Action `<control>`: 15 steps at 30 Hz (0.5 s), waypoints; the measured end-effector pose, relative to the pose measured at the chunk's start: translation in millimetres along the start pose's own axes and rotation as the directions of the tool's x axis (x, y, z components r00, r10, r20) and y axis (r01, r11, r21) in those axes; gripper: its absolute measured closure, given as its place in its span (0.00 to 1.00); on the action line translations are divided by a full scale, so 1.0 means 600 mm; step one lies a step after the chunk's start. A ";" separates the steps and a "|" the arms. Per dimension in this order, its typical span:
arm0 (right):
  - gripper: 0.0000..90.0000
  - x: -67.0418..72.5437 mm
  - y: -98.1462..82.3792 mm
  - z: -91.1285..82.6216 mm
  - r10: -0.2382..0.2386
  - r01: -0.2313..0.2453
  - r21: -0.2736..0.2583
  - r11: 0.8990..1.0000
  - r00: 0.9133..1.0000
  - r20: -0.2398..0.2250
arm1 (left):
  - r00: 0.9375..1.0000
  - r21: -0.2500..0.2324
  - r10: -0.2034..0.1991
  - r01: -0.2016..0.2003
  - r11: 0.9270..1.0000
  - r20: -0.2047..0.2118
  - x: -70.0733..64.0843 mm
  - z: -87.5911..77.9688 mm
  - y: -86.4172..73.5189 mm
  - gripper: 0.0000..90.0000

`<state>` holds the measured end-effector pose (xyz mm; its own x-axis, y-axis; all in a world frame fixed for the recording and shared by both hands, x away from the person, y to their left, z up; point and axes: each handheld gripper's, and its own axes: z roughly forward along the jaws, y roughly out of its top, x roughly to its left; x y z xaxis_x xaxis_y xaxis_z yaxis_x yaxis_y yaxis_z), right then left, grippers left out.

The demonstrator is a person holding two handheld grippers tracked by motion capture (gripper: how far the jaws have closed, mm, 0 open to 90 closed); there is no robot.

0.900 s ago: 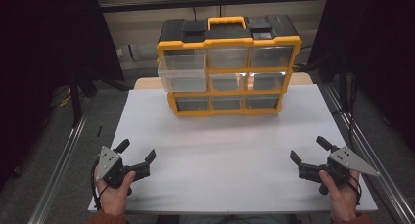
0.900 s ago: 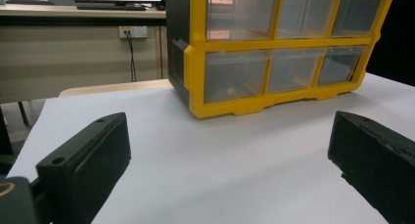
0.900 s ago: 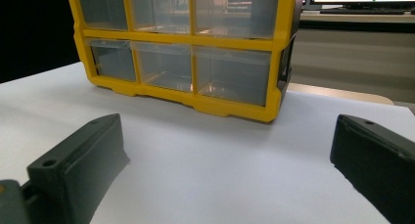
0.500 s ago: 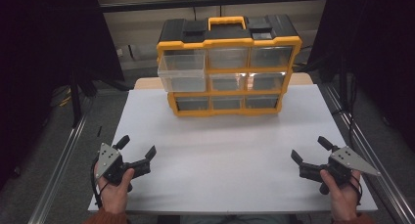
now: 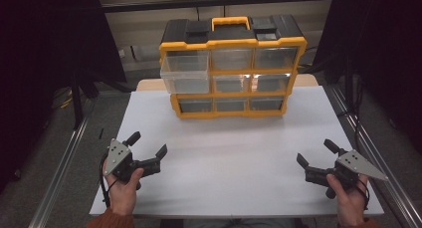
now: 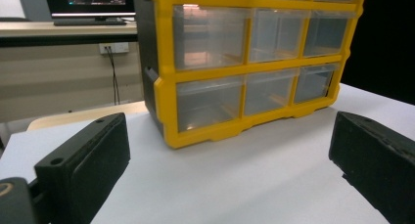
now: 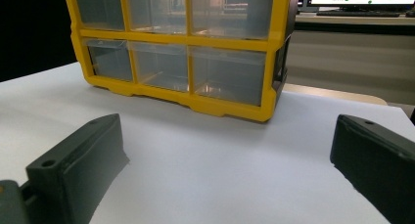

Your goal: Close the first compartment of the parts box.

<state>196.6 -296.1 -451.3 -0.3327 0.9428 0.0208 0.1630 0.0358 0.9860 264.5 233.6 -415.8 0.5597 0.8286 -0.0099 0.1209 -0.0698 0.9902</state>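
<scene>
- Standing at the middle of the desk's [image 5: 224, 188] far edge: one yellow-and-black drawer organiser [image 5: 231, 68], handle up and clear drawer fronts turned toward the person, so every drawer can be reached from the near side.
- Top-left drawer [image 5: 185, 71]: pulled partway out of its row and jutting past the frame; judged the drawer in work, since it alone stands proud of the others.
- Remaining drawers: flush in the frame; contents too faint to tell through the clear fronts.
- Left tongs [image 5: 147, 151]: held in a hand near the desk's near-left corner, jaws spread wide with nothing between them, pointed toward the organiser; well apart from it.
- Right tongs [image 5: 316, 156]: held in a hand near the near-right corner, jaws likewise wide and empty, aimed at the organiser's lower rows.
- Both tongs sit low over the desk and flank the bare middle, a ready stance that leaves a straight path to the drawer fronts.
</scene>
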 end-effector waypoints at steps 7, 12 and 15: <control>0.00 0.001 0.000 0.004 0.009 -0.009 0.000 1.000 1.000 0.005 | 0.998 -0.002 0.035 -0.035 0.999 0.045 -0.005 0.002 0.012 0.04; 0.00 0.003 0.000 0.007 0.006 -0.006 0.007 1.000 1.000 -0.005 | 0.998 -0.022 0.023 -0.022 1.000 0.062 -0.007 0.004 0.025 0.04; 0.00 0.002 0.000 0.011 0.008 -0.008 0.007 1.000 1.000 -0.010 | 0.997 -0.038 0.021 -0.018 0.999 0.078 -0.011 0.007 0.034 0.04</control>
<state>202.3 -292.7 -452.5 -0.3410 0.9396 0.0306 0.1726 0.0305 0.9845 266.8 224.6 -396.1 0.6244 0.7811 -0.0003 0.0799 -0.0635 0.9948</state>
